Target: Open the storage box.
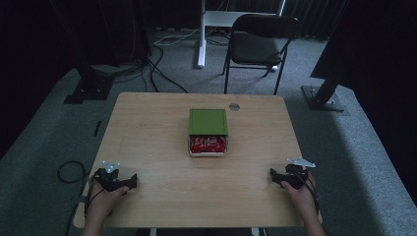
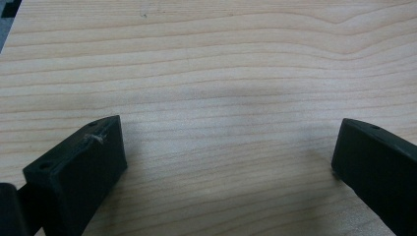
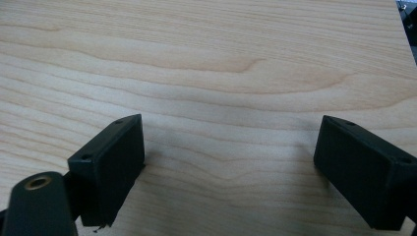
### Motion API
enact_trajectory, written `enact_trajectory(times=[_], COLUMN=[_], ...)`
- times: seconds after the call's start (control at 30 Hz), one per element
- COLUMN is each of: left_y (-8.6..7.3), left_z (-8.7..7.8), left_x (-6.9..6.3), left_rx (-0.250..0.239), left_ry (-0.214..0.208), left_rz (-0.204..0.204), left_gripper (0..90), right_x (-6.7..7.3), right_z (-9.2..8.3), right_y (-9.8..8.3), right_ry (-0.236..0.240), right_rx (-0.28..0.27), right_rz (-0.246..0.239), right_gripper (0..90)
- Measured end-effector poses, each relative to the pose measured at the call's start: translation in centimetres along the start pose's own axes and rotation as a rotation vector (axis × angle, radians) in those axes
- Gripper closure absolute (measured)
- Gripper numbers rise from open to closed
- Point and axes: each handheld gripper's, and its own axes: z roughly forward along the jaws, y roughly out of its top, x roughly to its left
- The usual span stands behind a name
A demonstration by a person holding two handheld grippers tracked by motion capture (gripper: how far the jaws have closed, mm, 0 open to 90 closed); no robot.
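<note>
Looks like nothing's started: both grippers, left (image 1: 129,182) and right (image 1: 275,177), rest wide open and empty, well short of the box (image 1: 208,132) mid-table (image 1: 147,137). Next: reach for it.

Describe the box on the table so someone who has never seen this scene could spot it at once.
Start at the wooden table and look to its middle, a little toward the far edge. The box sits there, square, with a green lid slid back so that red packets show at its near end. Nothing else on the tabletop is green; the small grey disc behind it is flat and round.
</note>
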Motion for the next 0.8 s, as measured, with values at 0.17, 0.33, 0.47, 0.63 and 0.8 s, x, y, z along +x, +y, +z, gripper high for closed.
enact_trajectory(times=[0.17, 0.33, 0.47, 0.63, 0.8], left_y=[-0.1, -0.1, -0.1, 0.1, 0.4], left_z=[-0.1, -0.1, -0.1, -0.1, 0.0], left_x=[-0.1, -0.1, -0.3, -0.9, -1.7], left_rx=[0.001, 0.002, -0.004, -0.018, -0.020], left_ry=[-0.002, -0.005, -0.025, -0.015, -0.020], left_rz=[0.000, 0.007, 0.045, 0.107, 0.147], left_gripper=[0.5, 0.5, 0.5, 0.5, 0.5], right_x=[0.0, 0.0, 0.0, 0.0, 0.0], right_z=[0.0, 0.0, 0.0, 0.0, 0.0], right_y=[0.0, 0.0, 0.0, 0.0, 0.0], right_ry=[0.000, 0.000, 0.000, 0.000, 0.000], right_rx=[0.000, 0.000, 0.000, 0.000, 0.000], right_rz=[0.000, 0.000, 0.000, 0.001, 0.000], right_gripper=[11.4, 11.3, 11.3, 11.3, 11.3])
